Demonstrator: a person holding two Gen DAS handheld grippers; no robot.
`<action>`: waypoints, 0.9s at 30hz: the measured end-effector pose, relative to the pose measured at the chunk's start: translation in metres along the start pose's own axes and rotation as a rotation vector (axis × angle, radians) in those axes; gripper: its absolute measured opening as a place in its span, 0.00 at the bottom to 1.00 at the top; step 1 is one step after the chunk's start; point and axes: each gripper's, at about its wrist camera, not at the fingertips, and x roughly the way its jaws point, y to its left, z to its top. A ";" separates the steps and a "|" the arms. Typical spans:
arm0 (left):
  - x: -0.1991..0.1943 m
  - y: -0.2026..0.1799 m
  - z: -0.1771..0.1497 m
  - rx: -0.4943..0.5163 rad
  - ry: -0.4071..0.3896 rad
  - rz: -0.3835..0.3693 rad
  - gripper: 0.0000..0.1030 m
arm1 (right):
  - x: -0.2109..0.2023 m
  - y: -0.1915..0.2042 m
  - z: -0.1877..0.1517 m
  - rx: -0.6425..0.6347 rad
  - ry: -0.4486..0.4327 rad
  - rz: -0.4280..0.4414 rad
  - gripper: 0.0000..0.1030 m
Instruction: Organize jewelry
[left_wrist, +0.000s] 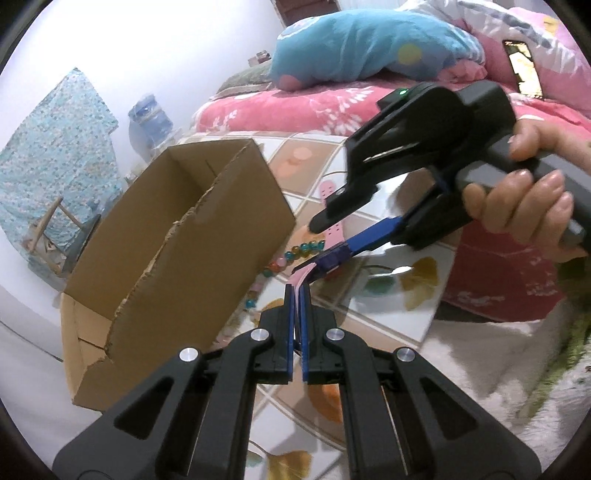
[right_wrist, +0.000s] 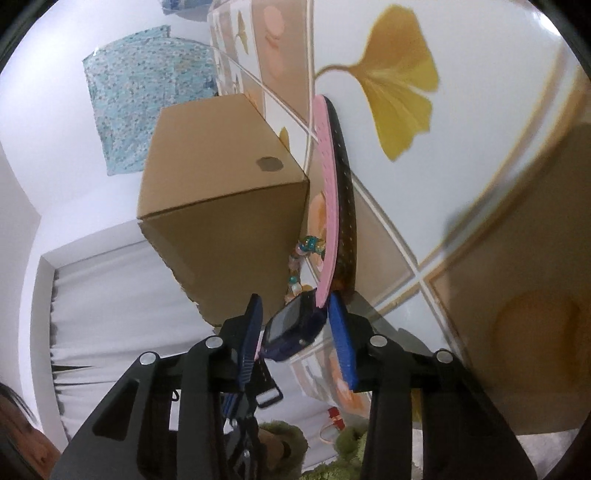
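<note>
Pink strap (right_wrist: 327, 206) on a dark blue watch (right_wrist: 291, 328), plain brown box (left_wrist: 177, 236), multicoloured beads (left_wrist: 295, 251), yellow-leaf patterned cloth (right_wrist: 480, 184)

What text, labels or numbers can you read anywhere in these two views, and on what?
None can be read.
Watch between the right gripper's fingers: screen dark, no digits showing.
Cardboard box: plain, no print visible.
Red cloth by the mat: pale markings, too blurred to read.

Bead bracelet (left_wrist: 291, 258) beside cardboard box (left_wrist: 177, 236)
</note>
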 end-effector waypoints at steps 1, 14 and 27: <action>-0.003 -0.004 -0.003 0.002 -0.002 -0.002 0.02 | -0.004 0.000 0.000 -0.003 -0.001 -0.006 0.34; -0.009 -0.016 -0.018 -0.020 -0.008 -0.001 0.02 | -0.018 0.000 -0.019 -0.066 -0.076 -0.039 0.15; -0.060 -0.017 -0.003 0.020 -0.185 0.150 0.02 | -0.076 0.101 -0.065 -0.415 -0.236 -0.009 0.07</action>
